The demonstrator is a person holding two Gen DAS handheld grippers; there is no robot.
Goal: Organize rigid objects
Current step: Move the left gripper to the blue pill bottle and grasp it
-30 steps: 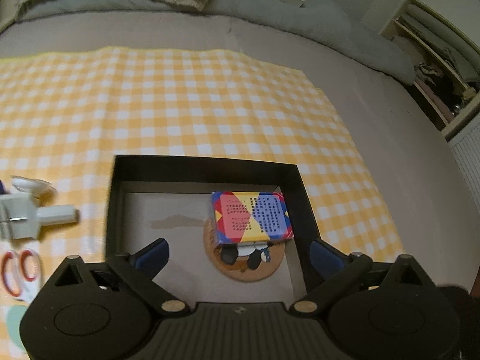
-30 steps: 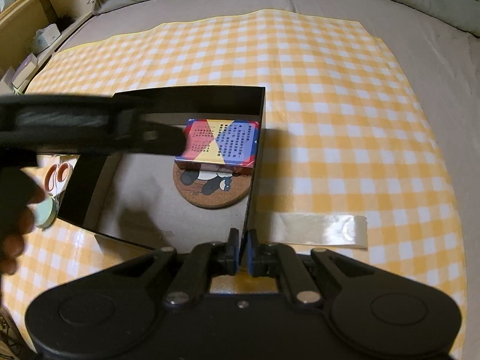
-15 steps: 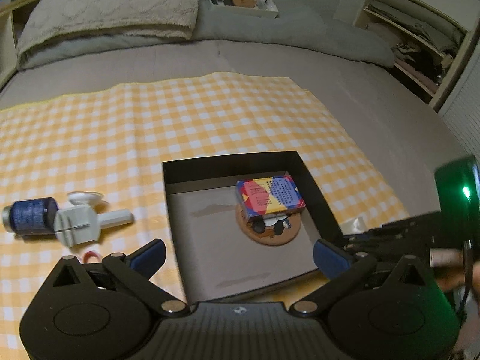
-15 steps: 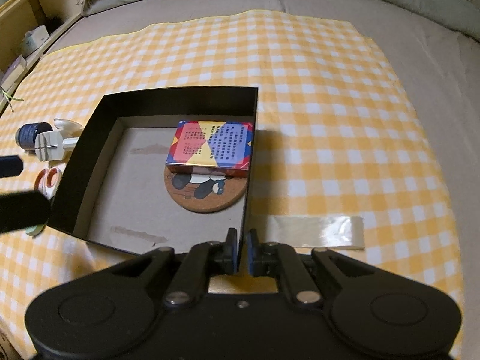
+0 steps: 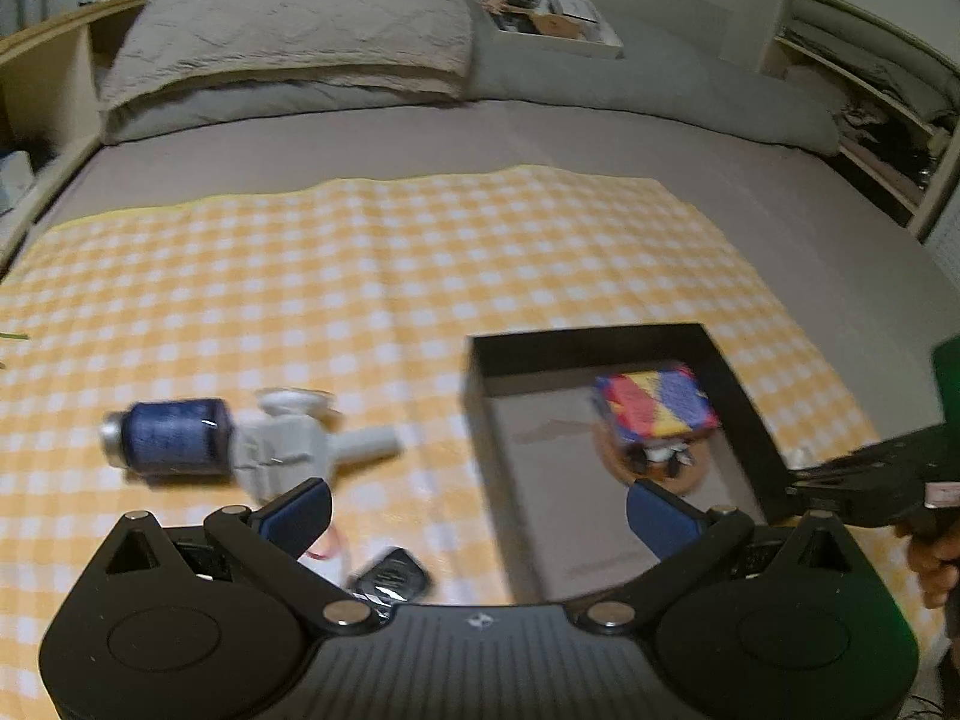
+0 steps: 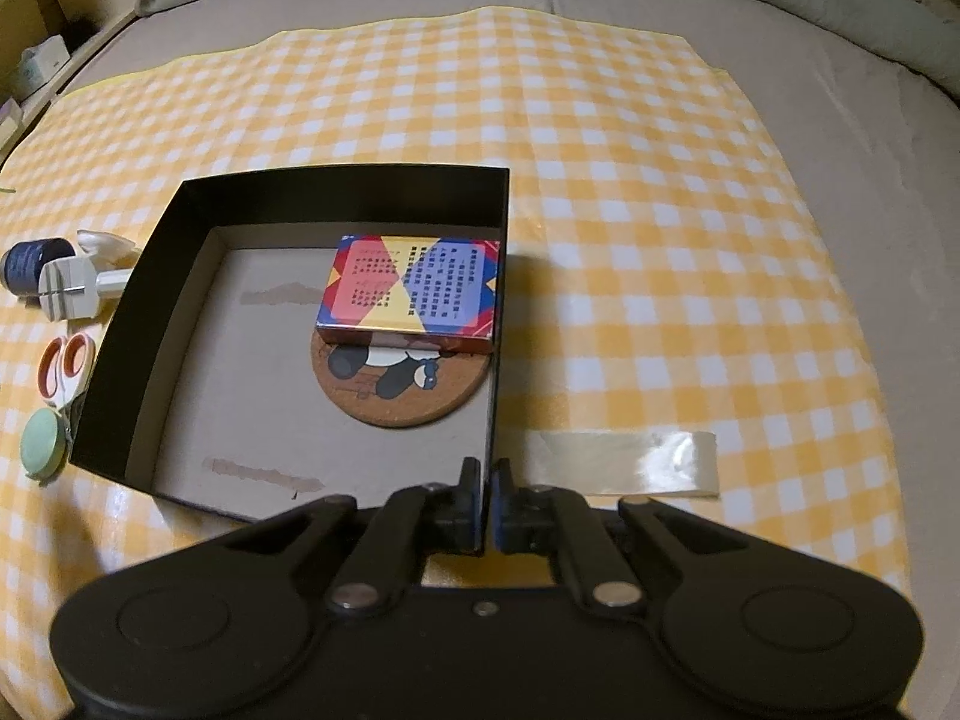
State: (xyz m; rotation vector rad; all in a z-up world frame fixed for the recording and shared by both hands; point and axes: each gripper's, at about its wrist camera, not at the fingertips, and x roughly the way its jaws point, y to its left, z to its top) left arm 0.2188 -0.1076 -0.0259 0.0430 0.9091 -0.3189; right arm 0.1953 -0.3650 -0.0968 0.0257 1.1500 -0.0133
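Observation:
A black open box [image 6: 348, 198] lies on the yellow checked cloth [image 6: 630, 180]. Inside it a colourful card box [image 6: 414, 288] rests partly on a round cork coaster [image 6: 408, 387]. My right gripper [image 6: 486, 498] is shut on the box's right wall near the front corner. My left gripper [image 5: 477, 513] is open and empty, hovering over the cloth at the left wall of the box [image 5: 480, 420]. Just ahead of it lie a blue thread spool [image 5: 171, 435] and a white plastic piece [image 5: 294, 450]. A black key fob [image 5: 390, 579] lies under its fingers.
Left of the box lie red-handled scissors [image 6: 63, 360] and a pale green disc [image 6: 42, 441]. A clear tape strip [image 6: 624, 462] sits to the right of the box. Pillows [image 5: 288, 42] and a tray [image 5: 546, 12] are at the head of the bed, shelves at both sides.
My left gripper has drawn back and swung left, from over the box to the loose items beside it, and has left the right wrist view. The right gripper keeps its hold.

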